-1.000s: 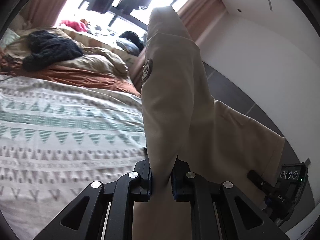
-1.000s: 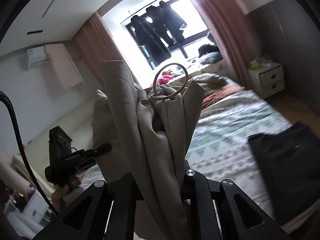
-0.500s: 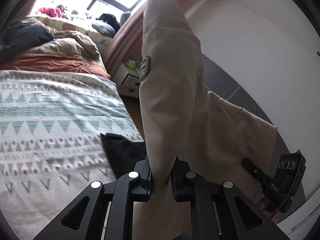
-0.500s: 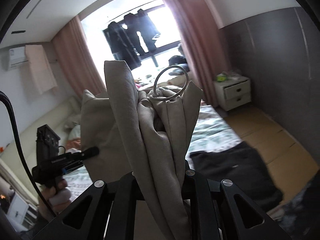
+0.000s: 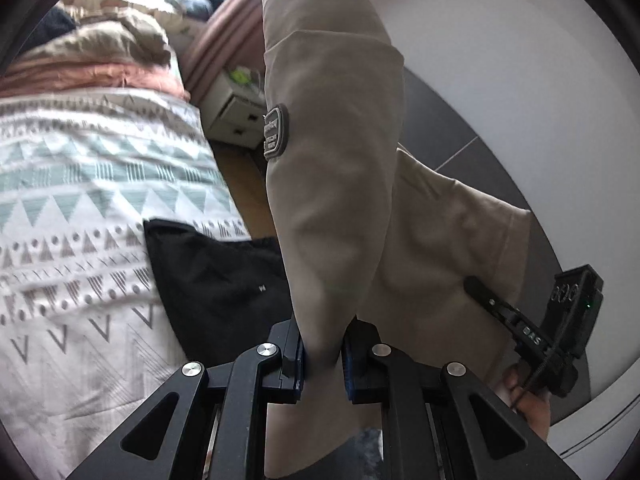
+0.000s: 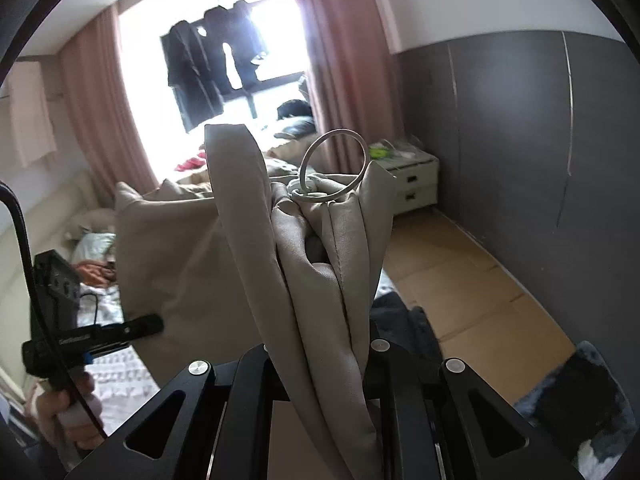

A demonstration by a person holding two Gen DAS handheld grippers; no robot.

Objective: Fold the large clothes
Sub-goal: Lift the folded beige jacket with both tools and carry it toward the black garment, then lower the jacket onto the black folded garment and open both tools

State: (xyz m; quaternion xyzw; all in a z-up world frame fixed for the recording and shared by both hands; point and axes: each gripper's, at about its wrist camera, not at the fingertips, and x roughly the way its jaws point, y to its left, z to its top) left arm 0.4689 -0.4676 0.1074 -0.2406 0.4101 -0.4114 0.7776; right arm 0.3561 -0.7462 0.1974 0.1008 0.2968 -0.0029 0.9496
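Left gripper [image 5: 322, 354]: a fold of the beige jacket [image 5: 332, 152] is being clamped between its blue-padded jaws. Right gripper [image 6: 320, 344]: a thick bunch of the same fabric is being pinched between its jaws; the pads themselves are being hidden by cloth.

The jacket is being held up in the air between both grippers, above the foot of the bed [image 5: 80, 168]. In the left wrist view, the clamped section is being shown as a long tube running from the jaws up and away, long axis roughly along the fingers, with one grey oval patch [image 5: 275, 132] on its side. In the right wrist view, the pleats are also running along the fingers, topped by one metal ring [image 6: 334, 164].

Counted: one beige jacket, two grippers, one black garment [image 5: 216, 280] lying flat on the patterned bedspread at the bed's edge, one white two-drawer nightstand [image 6: 414, 178] by the grey wall, two pink curtains [image 6: 340, 60] flanking the window. Each opposite gripper is being seen in a hand [image 6: 68, 412] at the frame edge.
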